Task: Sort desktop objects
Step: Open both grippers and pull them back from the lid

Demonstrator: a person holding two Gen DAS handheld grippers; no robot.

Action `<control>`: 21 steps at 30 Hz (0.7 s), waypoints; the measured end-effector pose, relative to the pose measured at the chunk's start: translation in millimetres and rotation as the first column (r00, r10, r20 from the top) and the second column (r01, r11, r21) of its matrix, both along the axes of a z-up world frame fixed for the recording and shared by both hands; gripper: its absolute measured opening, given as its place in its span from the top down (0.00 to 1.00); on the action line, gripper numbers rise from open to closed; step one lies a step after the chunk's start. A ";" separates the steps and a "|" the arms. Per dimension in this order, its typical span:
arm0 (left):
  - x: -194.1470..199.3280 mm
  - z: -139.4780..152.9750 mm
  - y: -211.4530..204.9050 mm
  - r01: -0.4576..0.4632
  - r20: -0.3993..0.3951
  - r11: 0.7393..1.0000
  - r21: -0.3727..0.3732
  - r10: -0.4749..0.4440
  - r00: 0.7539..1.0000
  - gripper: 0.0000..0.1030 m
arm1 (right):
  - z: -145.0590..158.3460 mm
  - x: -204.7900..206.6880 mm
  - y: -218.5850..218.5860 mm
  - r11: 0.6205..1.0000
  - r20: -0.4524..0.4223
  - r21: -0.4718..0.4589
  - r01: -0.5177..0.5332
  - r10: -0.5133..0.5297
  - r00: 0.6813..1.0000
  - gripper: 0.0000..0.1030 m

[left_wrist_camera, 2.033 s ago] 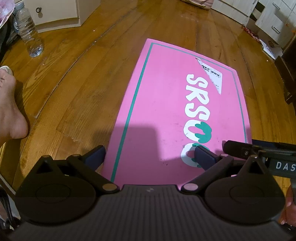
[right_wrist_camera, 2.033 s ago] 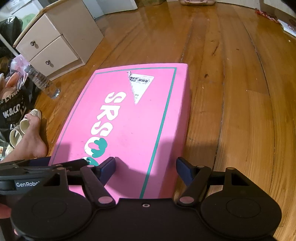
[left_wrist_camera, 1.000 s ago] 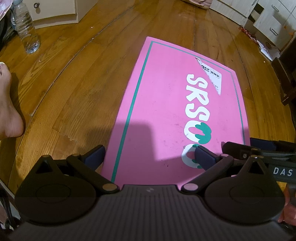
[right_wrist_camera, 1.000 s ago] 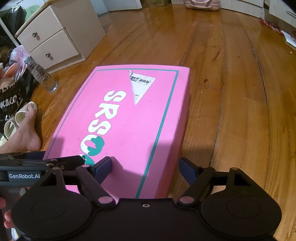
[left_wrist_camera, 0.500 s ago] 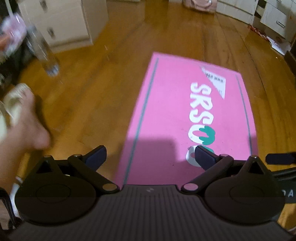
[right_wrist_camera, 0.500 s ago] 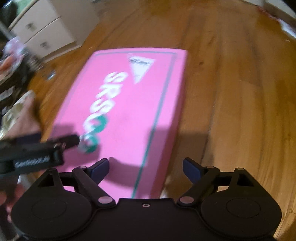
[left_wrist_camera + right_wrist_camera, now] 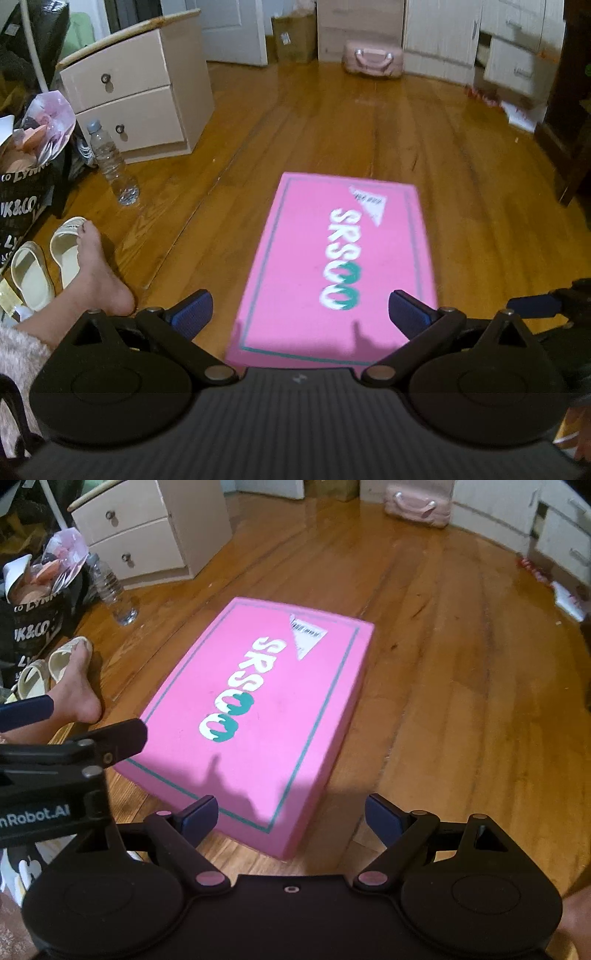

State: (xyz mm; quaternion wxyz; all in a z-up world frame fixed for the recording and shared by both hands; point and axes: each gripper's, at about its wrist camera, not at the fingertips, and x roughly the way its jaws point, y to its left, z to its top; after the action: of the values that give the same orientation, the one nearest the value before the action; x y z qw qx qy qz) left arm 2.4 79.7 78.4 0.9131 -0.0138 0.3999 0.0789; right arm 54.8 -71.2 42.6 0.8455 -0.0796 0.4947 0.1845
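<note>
The pink box (image 7: 343,266) lies flat on the wood floor (image 7: 480,206), closed, nothing on it. Both the left gripper (image 7: 299,314) and the right gripper (image 7: 291,814) hang above its near end with jaws wide and empty (no contact). The sorting seems not yet begun; next, I think, lower one gripper to the box.

Both wrist cameras look forward and down over their own open fingers at the pink box (image 7: 340,266) on the wooden floor (image 7: 332,122). The left view sits behind the box's near short end, raised and well back. The right view stands closer, off the near right corner of the box (image 7: 258,709) — angled leftward. Both share the box, the white drawer unit (image 7: 136,99) beyond it to the left, the water bottle (image 7: 110,590) — and the left gripper (image 7: 88,734) crosses the right view.
</note>
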 end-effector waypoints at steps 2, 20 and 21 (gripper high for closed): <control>-5.0 4.8 -8.2 0.016 0.032 1.000 -0.009 -0.015 0.999 0.00 | 10.7 -7.4 -0.1 0.999 0.060 -0.034 -0.011 0.013 0.998 0.12; -3.3 -20.2 -15.1 -0.004 0.015 0.995 -0.105 0.006 1.000 0.00 | -3.6 -2.5 -5.9 0.993 0.083 -0.116 0.008 0.002 0.997 0.12; -2.7 -21.6 -15.8 -0.001 0.013 0.994 -0.106 0.003 1.000 0.00 | -2.2 -4.5 -5.1 0.993 0.087 -0.118 0.007 0.003 0.996 0.12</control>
State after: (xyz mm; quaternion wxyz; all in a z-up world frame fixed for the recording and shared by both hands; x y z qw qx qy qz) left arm -0.4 63.8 56.8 0.9136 -0.0632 0.3974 0.0584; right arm 50.2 -76.3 40.4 0.8602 -0.1370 0.4676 0.1502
